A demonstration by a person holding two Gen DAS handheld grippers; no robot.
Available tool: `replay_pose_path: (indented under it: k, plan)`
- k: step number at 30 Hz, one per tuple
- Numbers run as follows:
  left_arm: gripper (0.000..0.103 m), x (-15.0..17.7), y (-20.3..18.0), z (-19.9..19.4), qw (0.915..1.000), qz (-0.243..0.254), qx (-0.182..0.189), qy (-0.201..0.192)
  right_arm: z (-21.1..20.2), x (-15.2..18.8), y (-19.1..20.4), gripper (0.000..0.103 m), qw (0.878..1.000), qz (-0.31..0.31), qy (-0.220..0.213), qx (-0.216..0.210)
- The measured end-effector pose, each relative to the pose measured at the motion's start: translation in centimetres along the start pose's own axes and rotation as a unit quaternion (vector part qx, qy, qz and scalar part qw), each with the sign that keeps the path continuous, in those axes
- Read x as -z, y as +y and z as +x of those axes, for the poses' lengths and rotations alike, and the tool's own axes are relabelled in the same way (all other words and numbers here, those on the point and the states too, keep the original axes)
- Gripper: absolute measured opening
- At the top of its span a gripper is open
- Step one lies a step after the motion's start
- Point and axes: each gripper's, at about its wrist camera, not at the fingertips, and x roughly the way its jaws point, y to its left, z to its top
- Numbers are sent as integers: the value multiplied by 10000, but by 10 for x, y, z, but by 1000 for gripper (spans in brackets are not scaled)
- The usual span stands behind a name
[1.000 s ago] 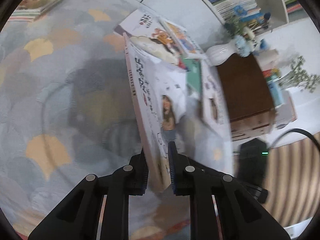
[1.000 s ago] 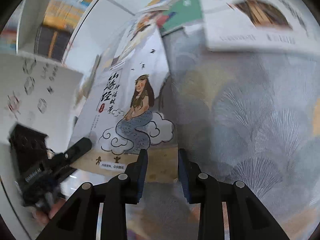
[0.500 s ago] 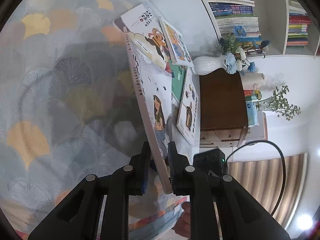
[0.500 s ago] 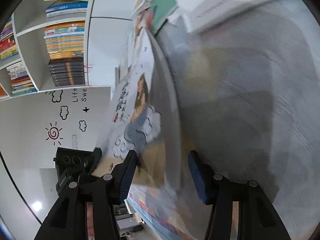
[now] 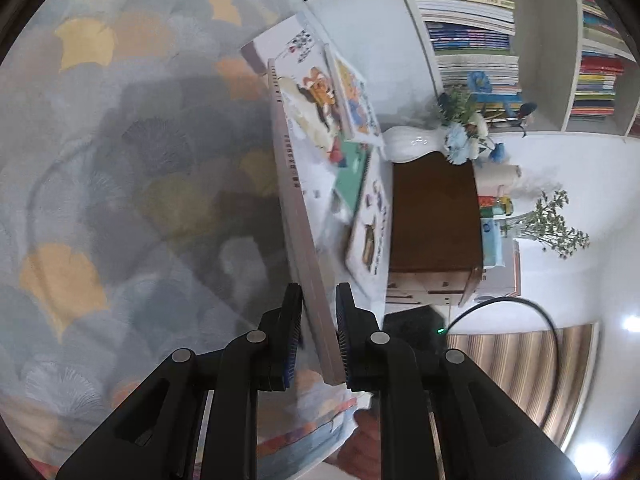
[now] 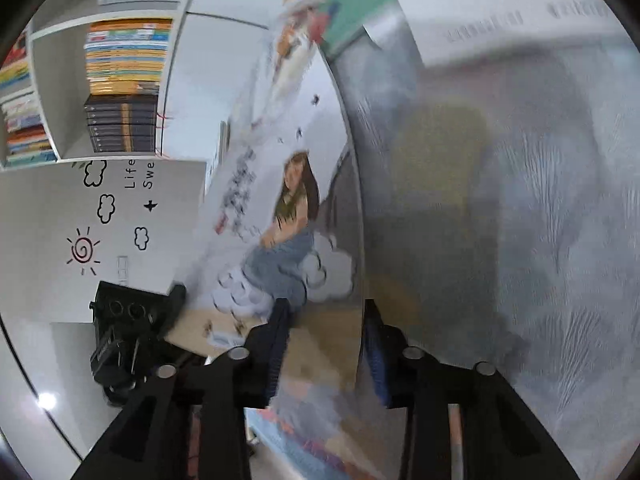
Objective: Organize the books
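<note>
A white picture book with a mermaid girl on its cover (image 6: 288,216) is lifted at its near edge and tilted up off the patterned tablecloth (image 5: 120,160). In the left wrist view I see its spine edge-on (image 5: 304,248). My left gripper (image 5: 318,332) is shut on the book's near corner. My right gripper (image 6: 324,340) stands wide, with the book's lower edge between its fingers and a gap on each side. The left gripper's black body (image 6: 124,336) shows beyond the book in the right wrist view. Other picture books (image 5: 340,96) lie flat farther along the table.
A green book (image 5: 352,176) and another white book (image 5: 370,236) lie beside the lifted one. A brown wooden box (image 5: 434,220) and a white vase of flowers (image 5: 416,144) stand past the table. Bookshelves (image 5: 480,28) full of books line the wall.
The book has tipped up from lying flat to standing on edge. The right gripper's jaws have widened around its lower edge. The left gripper has kept its hold.
</note>
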Motion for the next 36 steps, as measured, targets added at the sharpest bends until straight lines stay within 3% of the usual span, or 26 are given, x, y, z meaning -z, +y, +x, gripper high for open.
replay_pose_path:
  k: [1, 8, 10, 12, 15, 18, 20, 27, 32, 36]
  plan:
    - [14, 0, -2, 0, 10000, 15, 21, 13, 0, 3, -4, 57, 9999, 66, 68, -81]
    - [14, -2, 5, -6, 9979, -396, 507, 41, 0, 3, -26, 60, 9894, 793, -38, -1218]
    - [14, -1, 6, -5, 9982, -392, 447, 55, 3, -2, -19, 43, 9880, 739, -103, -1349]
    - [13, -1, 4, -4, 9993, -278, 255, 47, 7, -6, -14, 34, 9875, 723, -91, -1395]
    - [12, -1, -1, -5, 9999, 65, -135, 61, 8, -5, -7, 25, 9914, 621, -233, -1126]
    - [12, 7, -10, 1, 9938, 735, -824, 161, 4, 0, 18, 25, 9988, -2, -333, -348]
    - [12, 13, -18, 1, 9874, 1109, -1119, 167, 3, 5, 41, 25, 9975, -557, -394, 188]
    - [12, 16, -19, -21, 9860, 1505, -624, 347, -1, 24, 83, 25, 9931, -1021, -457, 349]
    - [13, 9, -21, -40, 9831, 1698, -610, 312, 15, 41, 135, 25, 9755, -1841, -570, 1059]
    - [14, -1, -26, -64, 9836, 1766, -341, 135, 19, 51, 158, 25, 9677, -2154, -677, 1123]
